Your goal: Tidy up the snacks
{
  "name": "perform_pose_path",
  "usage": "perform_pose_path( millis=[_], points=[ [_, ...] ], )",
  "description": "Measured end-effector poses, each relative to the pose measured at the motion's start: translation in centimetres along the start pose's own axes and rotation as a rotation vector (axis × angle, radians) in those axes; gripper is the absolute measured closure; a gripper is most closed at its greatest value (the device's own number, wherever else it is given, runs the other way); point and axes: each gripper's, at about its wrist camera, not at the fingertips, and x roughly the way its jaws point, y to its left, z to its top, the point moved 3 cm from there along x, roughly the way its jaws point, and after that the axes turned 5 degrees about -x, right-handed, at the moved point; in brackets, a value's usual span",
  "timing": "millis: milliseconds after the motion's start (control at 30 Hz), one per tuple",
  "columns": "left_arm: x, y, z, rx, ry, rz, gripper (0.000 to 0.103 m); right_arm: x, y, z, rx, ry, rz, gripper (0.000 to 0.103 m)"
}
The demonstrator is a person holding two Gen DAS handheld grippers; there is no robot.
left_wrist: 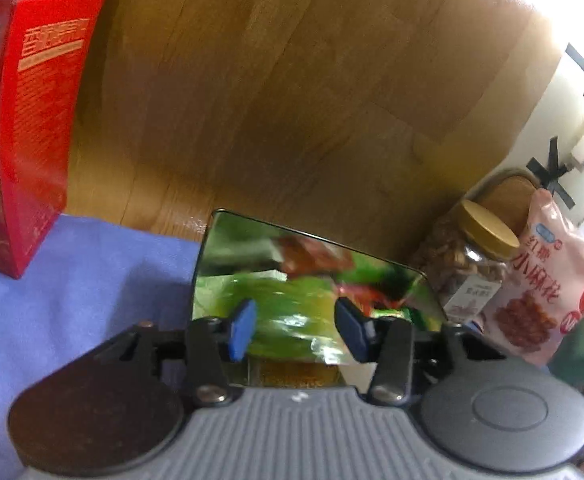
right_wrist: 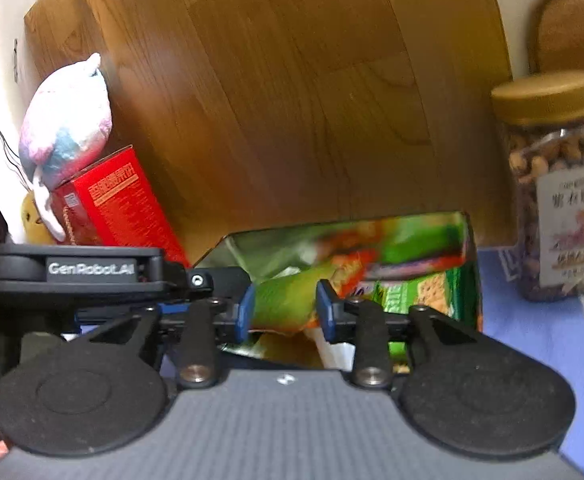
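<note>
A shiny metal tin (left_wrist: 244, 236) stands open on the blue cloth, its inner walls mirroring the green and red snack packets inside. In the right wrist view the tin (right_wrist: 469, 240) holds a green packet (right_wrist: 288, 300) and a green biscuit pack (right_wrist: 419, 292). My left gripper (left_wrist: 295, 328) is open over the tin's mouth. My right gripper (right_wrist: 286, 308) is over the tin with its blue pads on either side of the green packet; whether they press it is unclear. The left gripper body (right_wrist: 92, 268) shows at the tin's left.
A red box (left_wrist: 32, 128) stands on the blue cloth (left_wrist: 92, 280) at left, with a plush toy (right_wrist: 64, 128) by it. A gold-lidded nut jar (right_wrist: 555, 200) and a pink snack bag (left_wrist: 539, 292) stand at right. A wooden panel (left_wrist: 292, 100) rises behind.
</note>
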Motion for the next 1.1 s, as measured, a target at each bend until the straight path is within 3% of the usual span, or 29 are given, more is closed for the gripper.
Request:
perform_pose_path(
  millis=[167,267,400,533,567,733,867,967,1100],
  points=[
    [-5.1,-0.7,-2.4,0.065,-0.035,-0.056,0.058,-5.9,0.1,-1.3,0.043,-0.020,0.068,0.064],
    [-8.1,-0.2,-6.8,0.110,0.041,-0.071,0.058,-10.0,0.2,-4.8,0.107,0.051,0.136,0.064],
    [-10.4,1.6,-13.3,0.065,0.210,-0.128,0.060,-14.0,0.1,-11.1,0.234,0.185,0.185,0.064],
    [-11.8,2.3,-17.8,0.006,0.304,-0.195,0.060,-17.1,0.8,-15.3,0.301,0.237,0.211,0.064],
    [-12.2,2.2,-18.6,0.014,0.294,-0.197,0.060,-17.4,1.3,-15.7,0.303,0.232,0.215,0.064],
    [-13.0,1.5,-20.3,-0.015,0.272,-0.211,0.060,-17.8,2.6,-16.6,0.333,0.184,0.221,0.057],
    [-12.2,2.0,-20.2,-0.114,0.272,-0.222,0.071,-17.6,2.6,-16.3,0.354,0.169,0.217,0.058],
    [-12.1,2.6,-20.1,-0.163,0.267,-0.223,0.073,-18.3,2.4,-16.4,0.353,0.167,0.202,0.058],
    [-11.8,1.7,-20.4,-0.131,0.259,-0.212,0.078,-17.8,2.9,-16.7,0.367,0.170,0.217,0.063]
  ],
)
